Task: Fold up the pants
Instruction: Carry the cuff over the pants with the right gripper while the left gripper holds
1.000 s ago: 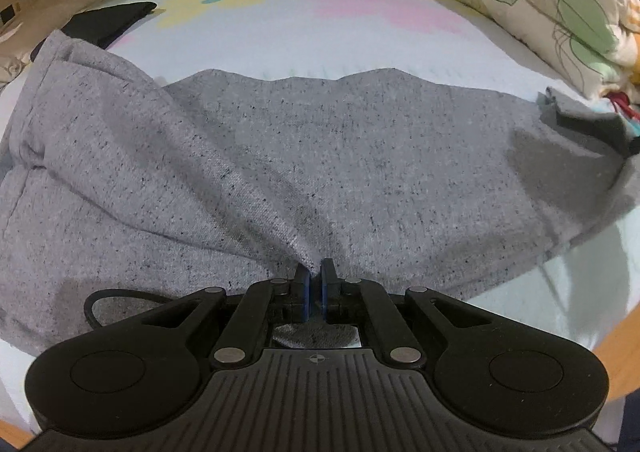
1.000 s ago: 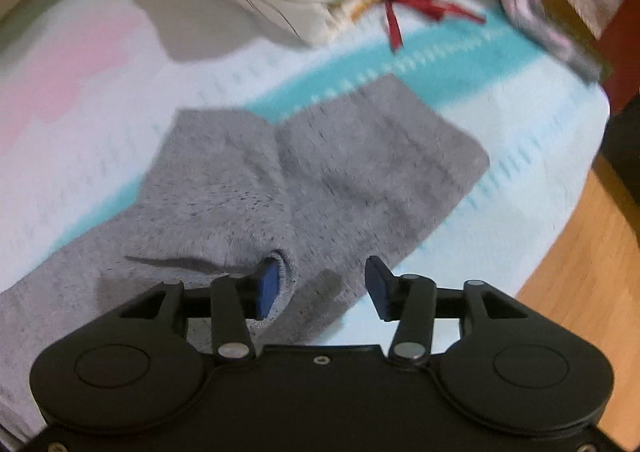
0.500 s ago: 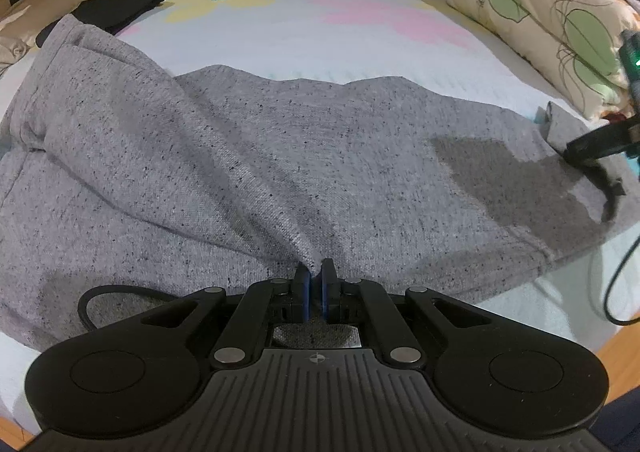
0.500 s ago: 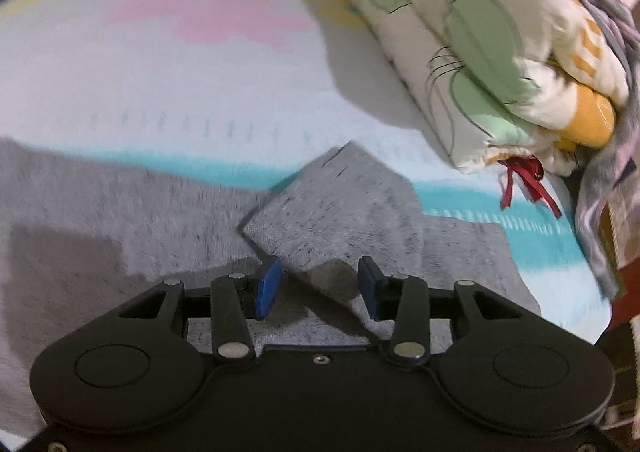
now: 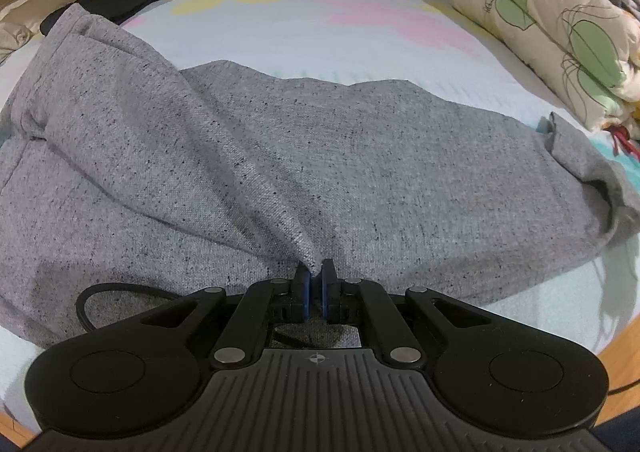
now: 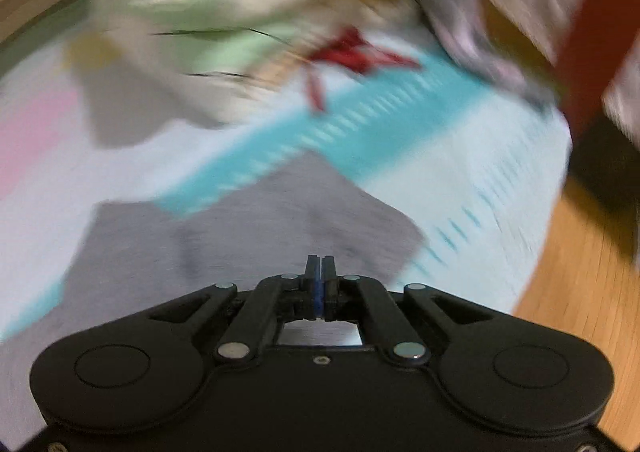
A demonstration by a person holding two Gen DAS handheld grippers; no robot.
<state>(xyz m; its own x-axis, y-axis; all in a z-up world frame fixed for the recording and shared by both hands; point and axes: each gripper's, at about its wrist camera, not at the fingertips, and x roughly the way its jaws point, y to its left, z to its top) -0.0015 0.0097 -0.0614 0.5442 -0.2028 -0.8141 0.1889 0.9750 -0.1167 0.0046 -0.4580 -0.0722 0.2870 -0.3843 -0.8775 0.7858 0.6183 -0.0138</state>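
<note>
Grey flecked knit, the pants [image 5: 248, 156] lie spread across the pastel bed sheet [image 5: 280, 24], waist end bunched at the far left beside a black garment [image 5: 116, 0] and the leg cuffs trailing to the right near the stacked leaf-print pillows [image 5: 560, 32]. The left gripper [image 5: 314, 272] is clenched on a pinch of the near edge, and a ridge of cloth rises from the pads up toward the waist. What has just changed is on the other side: the right gripper [image 6: 319, 272], whose jaws stood apart over the cuff end in both earlier frames, has just been closing and now shows its blue pads pressed together above the blurred grey cloth, with nothing visible between them. The heavy smear in its view suggests it is in quick motion. In the left view a half second ago, its dark finger sat on the cuffs at the right; that spot is now bare, and the turned-back flap lies there by itself. I judge the grab at the cuffs missed or was dropped, so the fold cannot start until that end is retaken
</note>
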